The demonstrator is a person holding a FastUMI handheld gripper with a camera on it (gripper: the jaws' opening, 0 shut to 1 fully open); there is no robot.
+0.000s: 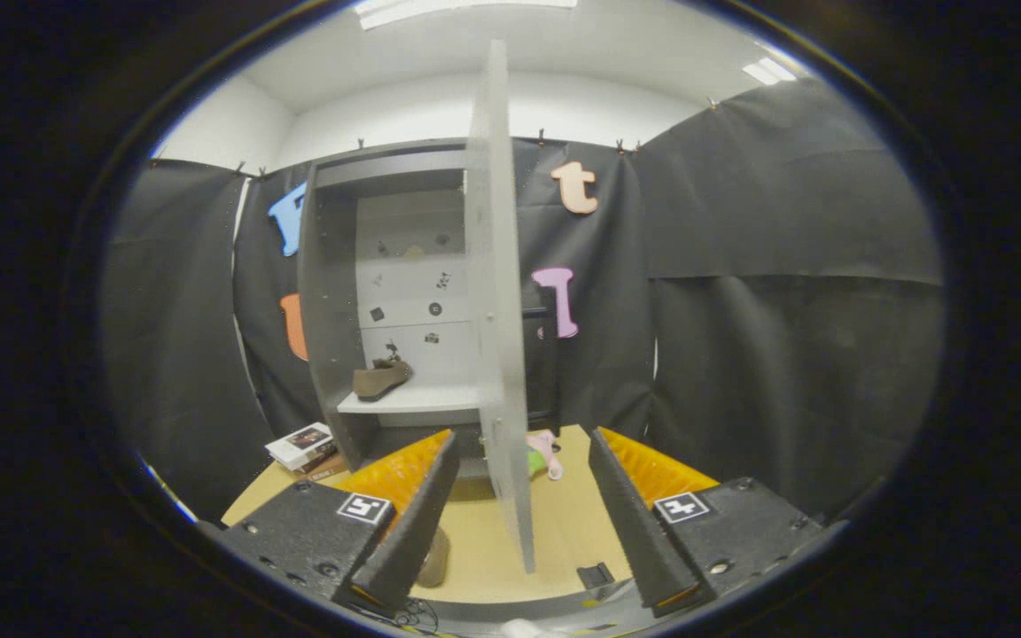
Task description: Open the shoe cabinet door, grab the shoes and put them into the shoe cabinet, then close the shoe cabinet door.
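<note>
1. The tongs [524, 496] hang spread and empty before the cabinet [333, 292], whose door [497, 292] stands wide open, edge-on, its lower corner dropping into the gap between the two fingers [409, 523] without visibly touching either.

2. One brown shoe [382, 379] rests on the cabinet's shelf [409, 400], tilted, its toe near the front lip; a hard swing of the door could, it seems, shake it forward and off.

3. Judged from this, the closing step is next or near. With the door edge set between the fingers and nothing pinched, a sideways push may let one finger slide off the thin edge, leaving the door half shut.

4. A push delivered low on the panel, far from the hinge line, may flex or rock the light cabinet on the surface [564, 523]; the shoe would feel that first.

5. A pink and green object [544, 454] lies on the surface just behind the door's foot. What it is cannot be told; if it sits in the door's sweep, it could jam the panel or be dragged along.

6. A brownish shape [433, 556] lies on the surface beside the left finger, partly hidden. If it is the second shoe, closing now would leave the task short.

7. Books [305, 446] stacked beside the cabinet's far side look well apart from the door's path and pose little risk.
</note>
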